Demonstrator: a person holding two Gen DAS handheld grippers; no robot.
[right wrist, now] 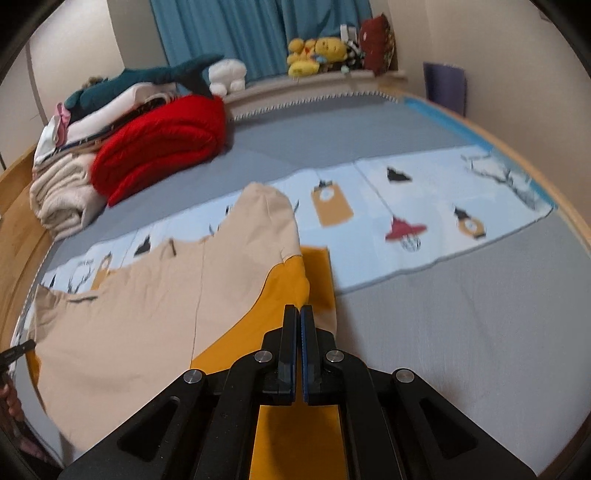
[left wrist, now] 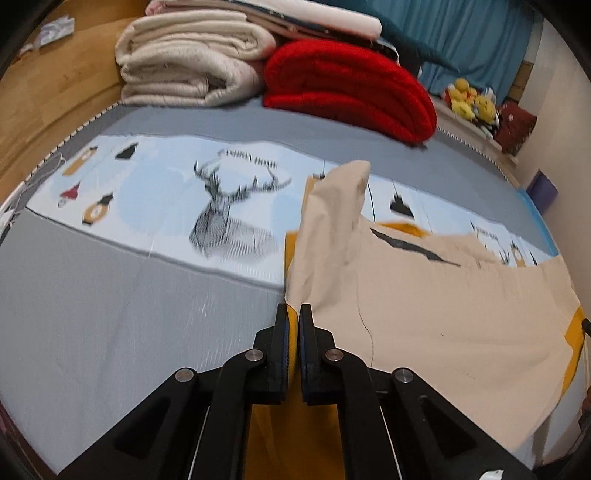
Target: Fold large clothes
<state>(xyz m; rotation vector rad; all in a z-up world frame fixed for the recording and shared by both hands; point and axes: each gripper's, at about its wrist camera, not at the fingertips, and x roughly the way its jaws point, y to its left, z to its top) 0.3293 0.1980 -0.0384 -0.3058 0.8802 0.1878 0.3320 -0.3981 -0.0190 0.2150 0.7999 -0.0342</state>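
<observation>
A large beige and mustard-yellow garment (left wrist: 424, 295) is lifted at its near edge above a bed, draping down between two handheld grippers. Its far part rises in a soft peak, and the rest sags across a pale blue printed strip of the bedcover.

In the left wrist view, the left gripper (left wrist: 294, 314) has its jaws pressed together on the garment's left corner, with a sliver of yellow fabric showing between the pads. The cloth spreads away to the right from there. At the far right edge of this view, a small dark tip of the other gripper shows beside a yellow patch of the cloth.

In the right wrist view, the right gripper (right wrist: 298, 314) has its jaws pinching the garment's yellow right corner, with the cloth spreading to the left.

The grey bedcover (left wrist: 110, 302) lies under the garment, and its pale blue strip (right wrist: 406, 206) carries a printed deer head (left wrist: 225, 210) and small lantern shapes. At the head of the bed sit a folded red blanket (left wrist: 347, 88) and a folded cream quilt (left wrist: 192, 59). A plush shark (right wrist: 147, 81) lies on top of that pile. Yellow soft toys (right wrist: 314, 51) sit on a ledge before blue curtains (right wrist: 240, 33).
</observation>
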